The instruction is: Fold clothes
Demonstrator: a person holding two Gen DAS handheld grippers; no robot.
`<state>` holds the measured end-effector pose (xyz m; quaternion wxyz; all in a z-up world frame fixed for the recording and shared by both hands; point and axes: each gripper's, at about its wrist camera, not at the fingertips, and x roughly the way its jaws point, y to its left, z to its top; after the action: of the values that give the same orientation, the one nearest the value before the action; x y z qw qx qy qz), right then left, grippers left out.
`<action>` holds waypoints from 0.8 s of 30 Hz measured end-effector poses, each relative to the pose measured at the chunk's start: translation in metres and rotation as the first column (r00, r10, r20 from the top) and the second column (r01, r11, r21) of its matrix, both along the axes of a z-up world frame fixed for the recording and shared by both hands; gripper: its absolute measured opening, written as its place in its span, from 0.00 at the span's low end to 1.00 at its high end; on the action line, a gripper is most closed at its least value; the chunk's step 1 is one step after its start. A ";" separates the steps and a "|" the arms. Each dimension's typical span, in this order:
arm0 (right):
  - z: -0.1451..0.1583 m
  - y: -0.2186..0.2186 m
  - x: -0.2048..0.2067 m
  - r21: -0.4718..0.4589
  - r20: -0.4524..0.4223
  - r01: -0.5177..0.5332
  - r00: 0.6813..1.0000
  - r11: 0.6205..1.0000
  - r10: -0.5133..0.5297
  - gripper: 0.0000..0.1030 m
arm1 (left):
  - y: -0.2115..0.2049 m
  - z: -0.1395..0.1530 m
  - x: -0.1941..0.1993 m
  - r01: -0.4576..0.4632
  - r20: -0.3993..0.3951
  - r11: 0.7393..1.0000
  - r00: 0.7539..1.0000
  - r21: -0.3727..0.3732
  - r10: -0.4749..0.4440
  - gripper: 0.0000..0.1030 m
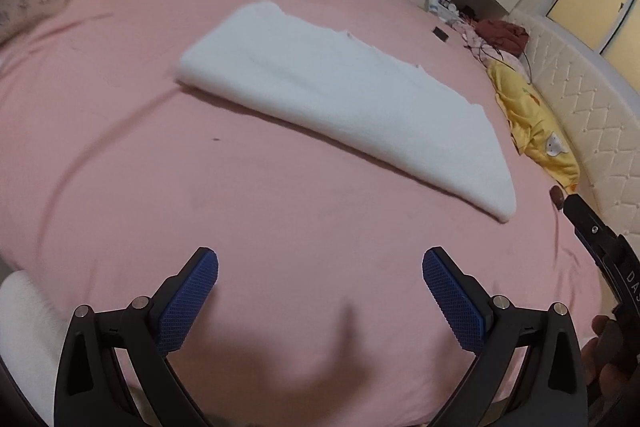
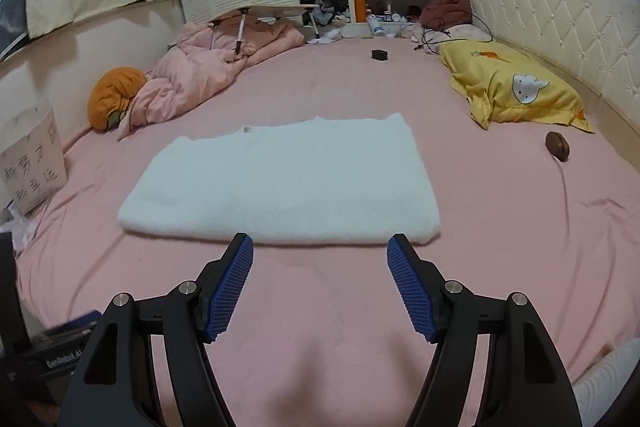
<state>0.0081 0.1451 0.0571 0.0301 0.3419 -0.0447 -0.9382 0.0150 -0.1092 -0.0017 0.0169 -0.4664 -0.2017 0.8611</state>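
A white garment (image 2: 280, 183) lies folded into a flat rectangle in the middle of the pink bed sheet (image 2: 500, 227). Its thick folded edge faces me. In the left wrist view the same white garment (image 1: 340, 99) stretches diagonally ahead and to the right. My left gripper (image 1: 320, 263) hovers open over bare sheet, short of the garment, with nothing between its blue pads. My right gripper (image 2: 320, 247) is open too, its fingertips just in front of the garment's near edge, not touching it. The right gripper's black body (image 1: 600, 239) shows at the left view's right edge.
A yellow pillow (image 2: 516, 87) and a small brown object (image 2: 557, 145) lie at the right by the padded headboard (image 2: 560, 23). A crumpled pink duvet (image 2: 208, 75), an orange cushion (image 2: 114, 95) and a small folding table (image 2: 272, 11) sit at the far left. A cardboard box (image 2: 32, 163) stands off the bed's left side.
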 end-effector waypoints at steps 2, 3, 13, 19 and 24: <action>-0.001 -0.001 -0.004 0.006 -0.012 0.000 1.000 1.000 0.000 0.68 | -0.001 -0.005 -0.009 0.014 0.023 0.998 1.000 0.059 -0.016 0.99; -0.003 -0.001 -0.003 0.003 -0.018 0.000 1.000 1.000 0.000 0.68 | -0.003 -0.008 -0.013 0.010 0.028 0.996 1.000 0.086 -0.013 0.99; -0.019 0.004 -0.004 -0.014 -0.021 -0.012 1.000 1.000 0.012 0.68 | -0.040 -0.034 -0.051 -0.134 0.097 0.946 0.989 0.296 0.110 0.99; -0.037 0.003 -0.016 -0.040 0.056 -0.012 0.998 0.999 0.015 0.68 | -0.066 -0.048 -0.068 -0.234 0.115 0.896 0.972 0.377 0.205 0.99; -0.050 0.008 -0.026 -0.111 0.109 -0.024 0.993 0.993 0.036 0.68 | -0.081 -0.062 -0.082 -0.268 0.110 0.850 0.963 0.453 0.245 0.99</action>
<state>-0.0177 0.1534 0.0066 0.0605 0.3920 -0.0927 -0.9133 -0.0666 -0.1898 -0.0640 0.0080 -0.4381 -0.4623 0.7709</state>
